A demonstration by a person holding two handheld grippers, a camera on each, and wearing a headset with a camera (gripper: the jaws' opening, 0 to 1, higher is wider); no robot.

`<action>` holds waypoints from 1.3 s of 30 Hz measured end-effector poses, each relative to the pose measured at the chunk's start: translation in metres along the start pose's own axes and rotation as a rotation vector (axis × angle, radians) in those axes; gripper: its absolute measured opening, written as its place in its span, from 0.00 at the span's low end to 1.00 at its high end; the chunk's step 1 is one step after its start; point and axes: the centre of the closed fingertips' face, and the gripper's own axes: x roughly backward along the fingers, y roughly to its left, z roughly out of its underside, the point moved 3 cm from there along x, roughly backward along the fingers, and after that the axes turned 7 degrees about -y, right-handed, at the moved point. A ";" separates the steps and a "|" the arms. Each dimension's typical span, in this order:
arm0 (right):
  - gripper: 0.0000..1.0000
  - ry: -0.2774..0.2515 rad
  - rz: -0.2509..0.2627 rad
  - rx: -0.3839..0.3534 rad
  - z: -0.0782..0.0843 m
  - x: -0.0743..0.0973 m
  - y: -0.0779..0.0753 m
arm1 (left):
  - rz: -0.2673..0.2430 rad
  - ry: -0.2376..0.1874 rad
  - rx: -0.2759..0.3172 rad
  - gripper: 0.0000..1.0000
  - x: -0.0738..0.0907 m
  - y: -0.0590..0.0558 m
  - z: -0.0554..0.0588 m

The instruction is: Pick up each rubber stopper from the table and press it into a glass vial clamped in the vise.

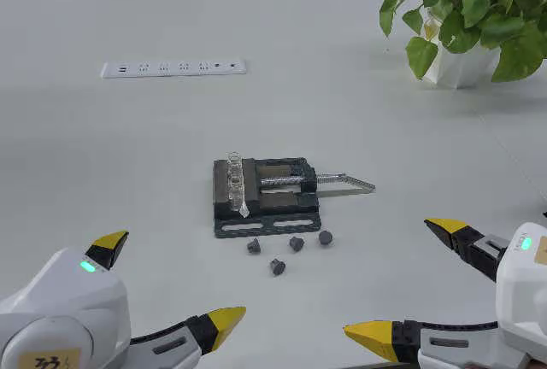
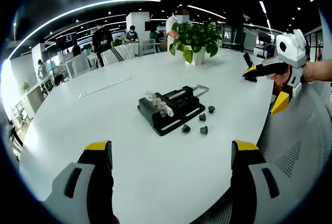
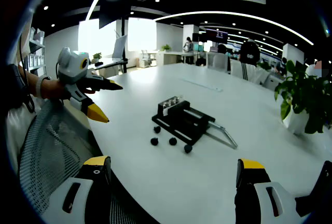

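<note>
A black vise (image 1: 267,200) (image 2: 174,109) (image 3: 184,121) sits mid-table, clamping a row of clear glass vials (image 1: 235,183) (image 2: 157,101) (image 3: 172,101) at its left end. Several dark rubber stoppers (image 1: 287,249) (image 2: 197,124) (image 3: 170,142) lie on the table just in front of it. My left gripper (image 1: 167,279) (image 2: 171,154) hovers open at the near left, well short of the stoppers. Open too, my right gripper (image 1: 406,279) (image 3: 174,169) hangs at the near right with nothing between its jaws.
A white power strip (image 1: 173,68) lies far left on the white table (image 1: 359,121). A potted green plant (image 1: 466,19) (image 2: 194,40) (image 3: 306,99) stands at the far right corner. People and chairs sit beyond the table in the office.
</note>
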 end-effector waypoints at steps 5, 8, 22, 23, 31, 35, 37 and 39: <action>1.00 0.011 -0.010 0.015 0.002 -0.001 0.002 | 0.005 0.000 -0.008 0.95 0.000 0.000 0.000; 1.00 0.009 -0.014 0.009 0.002 -0.001 0.001 | 0.006 -0.006 0.004 0.95 0.000 0.001 -0.001; 1.00 0.012 -0.019 0.014 0.002 -0.001 0.003 | -0.007 -0.007 -0.015 0.95 0.000 0.003 -0.001; 1.00 0.013 -0.021 0.014 0.003 -0.001 0.003 | -0.011 -0.009 -0.009 0.95 0.001 0.004 -0.001; 1.00 0.022 -0.037 0.008 0.003 -0.001 0.003 | -0.002 -0.014 0.015 0.98 0.000 0.002 -0.003; 1.00 0.039 -0.063 -0.001 0.004 -0.003 -0.002 | 0.001 -0.019 0.016 0.99 0.000 0.002 -0.005; 1.00 0.068 -0.073 0.032 0.005 -0.004 -0.007 | 0.006 -0.019 0.029 0.99 0.000 0.001 -0.006; 1.00 0.084 -0.088 0.049 0.002 -0.009 -0.012 | 0.004 -0.025 0.027 0.99 0.001 0.002 -0.007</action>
